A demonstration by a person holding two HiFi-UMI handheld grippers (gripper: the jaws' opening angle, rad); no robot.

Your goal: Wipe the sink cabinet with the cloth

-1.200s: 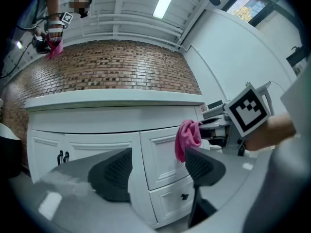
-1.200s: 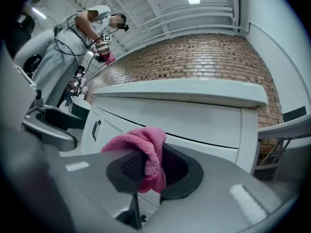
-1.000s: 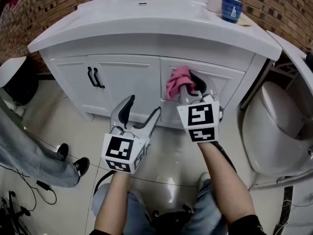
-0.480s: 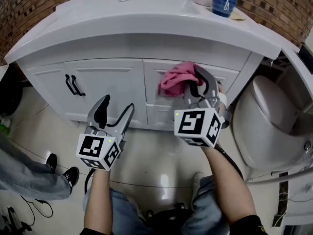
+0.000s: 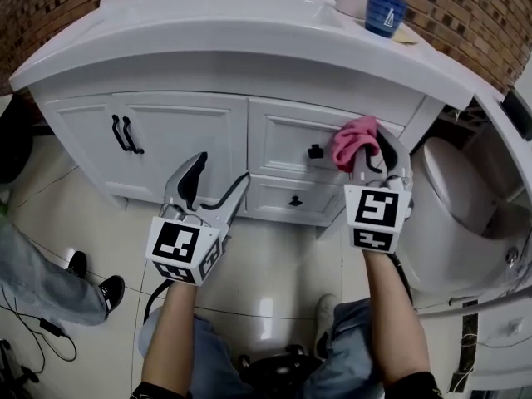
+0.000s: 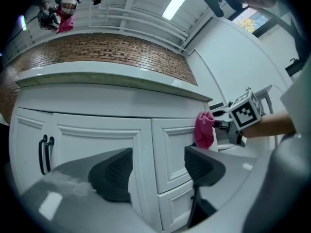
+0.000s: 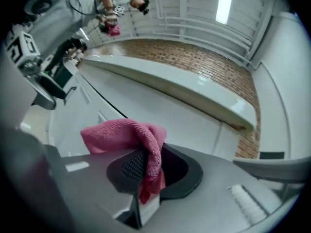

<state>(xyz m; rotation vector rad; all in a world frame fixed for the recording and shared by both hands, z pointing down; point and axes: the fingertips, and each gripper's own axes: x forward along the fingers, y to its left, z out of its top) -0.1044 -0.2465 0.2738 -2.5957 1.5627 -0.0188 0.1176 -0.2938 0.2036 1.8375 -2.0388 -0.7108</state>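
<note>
My right gripper (image 5: 376, 150): jaws shut tight on pink cloth (image 5: 353, 141). Cloth bunched up, sticks out past jaws. Cloth sits against top drawer (image 5: 287, 135) of cabinet (image 5: 187, 131), at right end, just beside black knob (image 5: 315, 150). My left gripper (image 5: 218, 177): jaws wide, nothing between them, only cabinet front past them. Left gripper low in front of cabinet, not touching. Blue cup (image 5: 385, 12) on tabletop (image 5: 249, 40) above, right end. Toilet (image 5: 470, 214) right of cabinet.
</note>
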